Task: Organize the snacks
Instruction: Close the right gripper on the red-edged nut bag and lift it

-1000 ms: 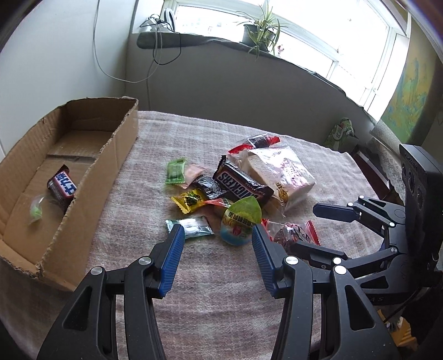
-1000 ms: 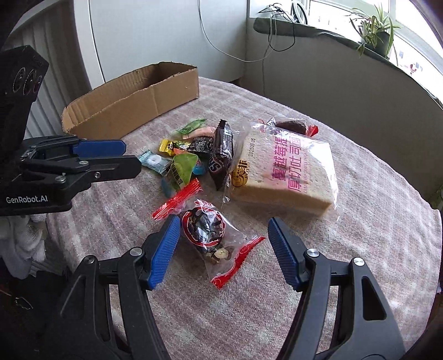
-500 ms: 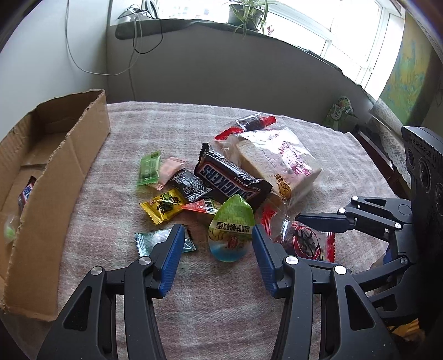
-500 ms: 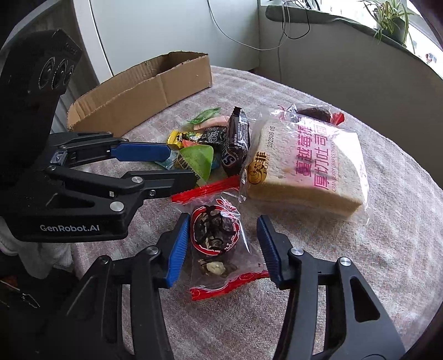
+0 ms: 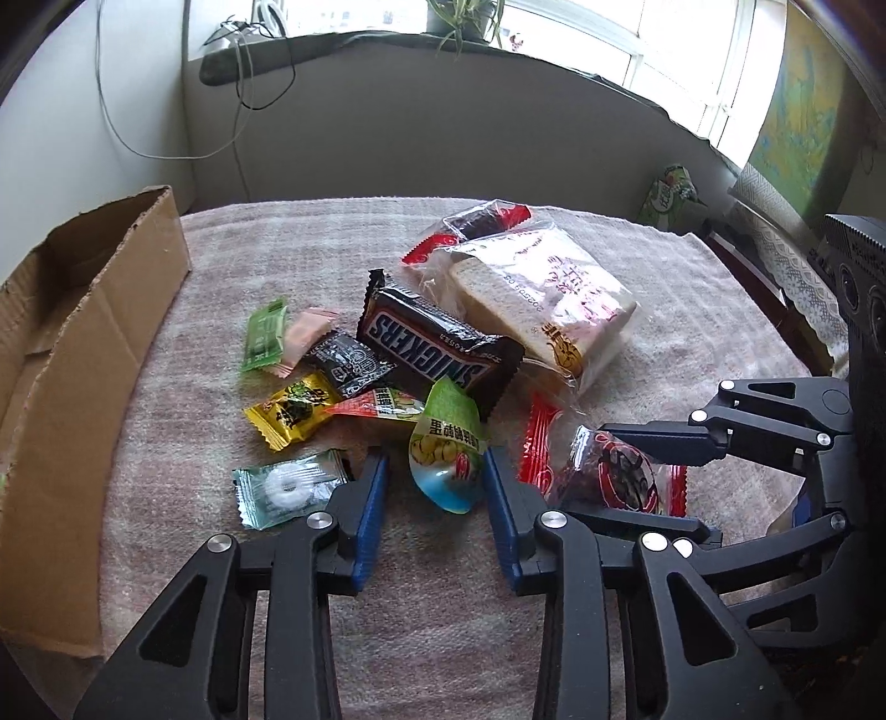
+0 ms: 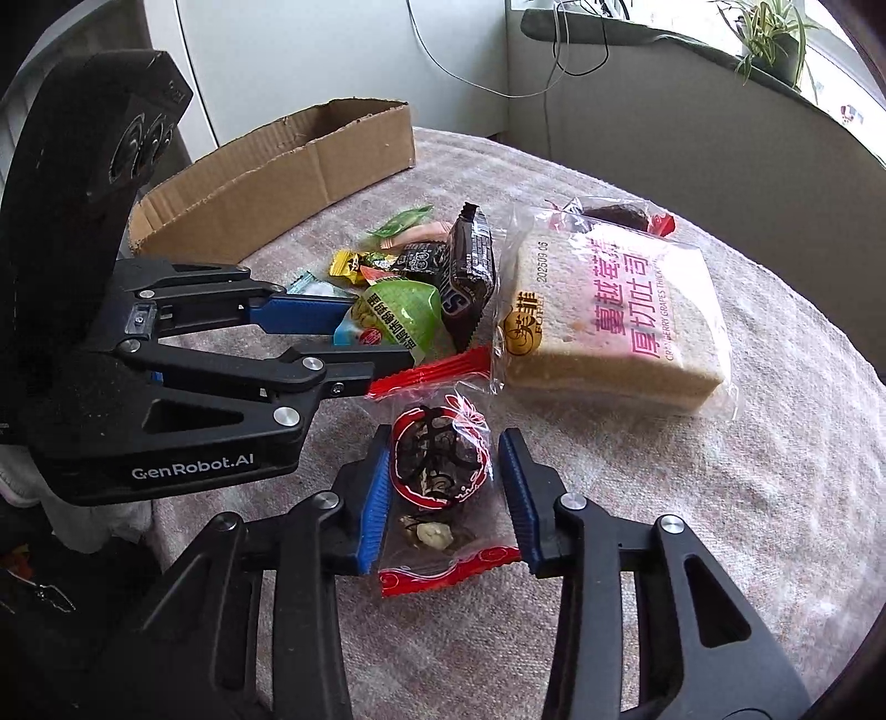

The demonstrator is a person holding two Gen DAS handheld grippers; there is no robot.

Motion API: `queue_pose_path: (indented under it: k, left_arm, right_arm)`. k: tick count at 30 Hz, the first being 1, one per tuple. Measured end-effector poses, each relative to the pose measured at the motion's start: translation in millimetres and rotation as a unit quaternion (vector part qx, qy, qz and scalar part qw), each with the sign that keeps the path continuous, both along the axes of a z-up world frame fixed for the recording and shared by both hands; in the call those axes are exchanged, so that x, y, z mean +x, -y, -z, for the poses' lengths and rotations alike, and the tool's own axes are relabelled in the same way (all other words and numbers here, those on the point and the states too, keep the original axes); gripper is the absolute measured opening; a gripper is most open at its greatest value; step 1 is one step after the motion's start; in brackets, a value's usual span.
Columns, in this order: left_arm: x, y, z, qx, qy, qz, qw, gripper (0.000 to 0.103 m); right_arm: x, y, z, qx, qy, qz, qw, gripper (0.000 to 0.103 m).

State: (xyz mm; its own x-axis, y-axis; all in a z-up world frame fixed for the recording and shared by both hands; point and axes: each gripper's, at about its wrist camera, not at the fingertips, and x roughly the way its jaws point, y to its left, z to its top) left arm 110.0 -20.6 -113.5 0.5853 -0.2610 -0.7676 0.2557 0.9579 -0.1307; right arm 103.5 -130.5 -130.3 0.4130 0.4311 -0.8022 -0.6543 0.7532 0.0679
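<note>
A pile of snacks lies on the cloth-covered table. My left gripper is open, its blue pads on either side of a green jelly cup; the cup also shows in the right wrist view. My right gripper is open around a red-edged clear packet of dark snack, with small gaps at both pads. That packet shows in the left wrist view. A Snickers bar and a bagged bread slice lie just beyond.
An open cardboard box stands at the left edge of the table. Small candies lie by the pile: a mint, a yellow one, a green one. A windowsill with a potted plant runs behind.
Both grippers have moved forward and lower into the pile. The left now straddles the jelly cup. The right has narrowed around the red-edged packet.
</note>
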Motion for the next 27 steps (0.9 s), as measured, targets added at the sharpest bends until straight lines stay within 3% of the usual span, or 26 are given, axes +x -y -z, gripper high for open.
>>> queue_pose_path:
  k: [1,13,27]
  left_arm:
    - [0,1,0,0.0,0.0,0.001,1.0,0.022]
    - [-9,-10,-7,-0.028,0.009,-0.013,0.9995,0.022]
    - [-36,-45,-37,-0.072,0.044,-0.054,0.9949,0.022]
  right_arm:
    - [0,1,0,0.002,-0.002,0.003,1.0,0.039]
    - [-10,10,-6,0.024,-0.007,0.032,0.999,0.036]
    - [-21,6,-40,0.038,0.019,0.049,0.998,0.036]
